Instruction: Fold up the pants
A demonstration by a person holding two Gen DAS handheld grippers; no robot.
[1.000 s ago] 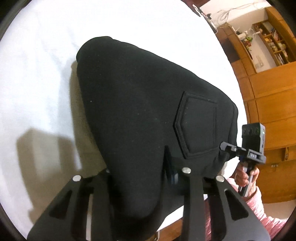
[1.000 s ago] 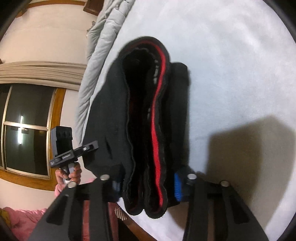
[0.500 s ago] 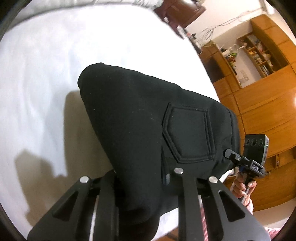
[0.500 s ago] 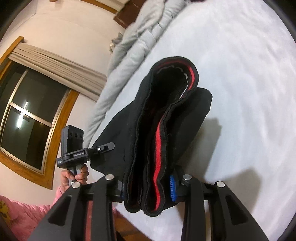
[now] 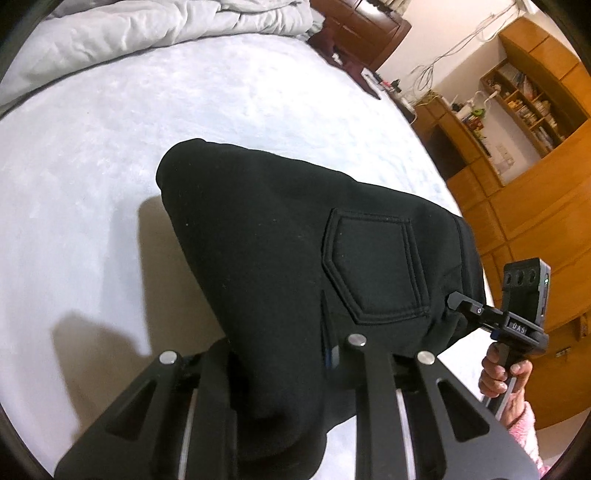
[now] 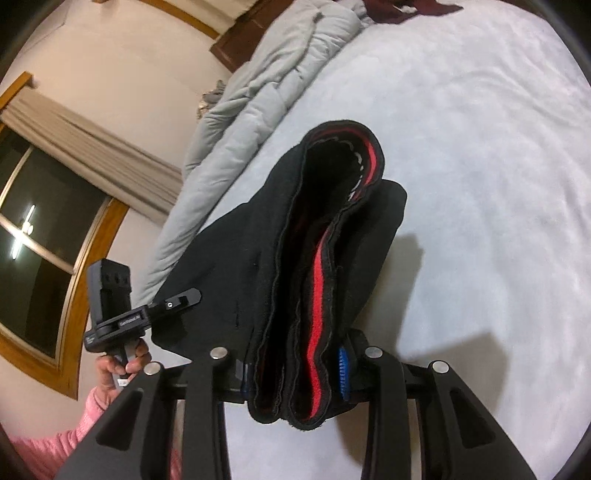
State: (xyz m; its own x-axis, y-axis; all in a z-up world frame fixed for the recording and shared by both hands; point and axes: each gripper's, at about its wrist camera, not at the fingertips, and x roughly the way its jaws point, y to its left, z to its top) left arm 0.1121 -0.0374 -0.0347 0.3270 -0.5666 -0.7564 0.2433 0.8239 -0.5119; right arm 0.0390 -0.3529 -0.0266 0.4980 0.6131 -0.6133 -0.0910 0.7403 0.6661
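Observation:
The black pants (image 5: 280, 236) are folded into a thick bundle and held above the white bed (image 5: 110, 147). A back pocket (image 5: 376, 266) faces the left wrist view. My left gripper (image 5: 280, 362) is shut on the near edge of the bundle. In the right wrist view the waistband end (image 6: 314, 266) shows stacked layers with a red stripe (image 6: 319, 295). My right gripper (image 6: 295, 365) is shut on that end. Each gripper shows in the other's view, the right one (image 5: 517, 317) and the left one (image 6: 122, 314), hand-held.
A grey duvet (image 5: 147, 33) lies bunched along the far side of the bed, and also shows in the right wrist view (image 6: 266, 92). Wooden cabinets and shelves (image 5: 524, 129) stand right of the bed. A curtained window (image 6: 48, 177) is on the left wall.
Both grippers have lifted and tilted up with the pants bundle, so more of the room and duvet shows. The grips on the pants have not changed.

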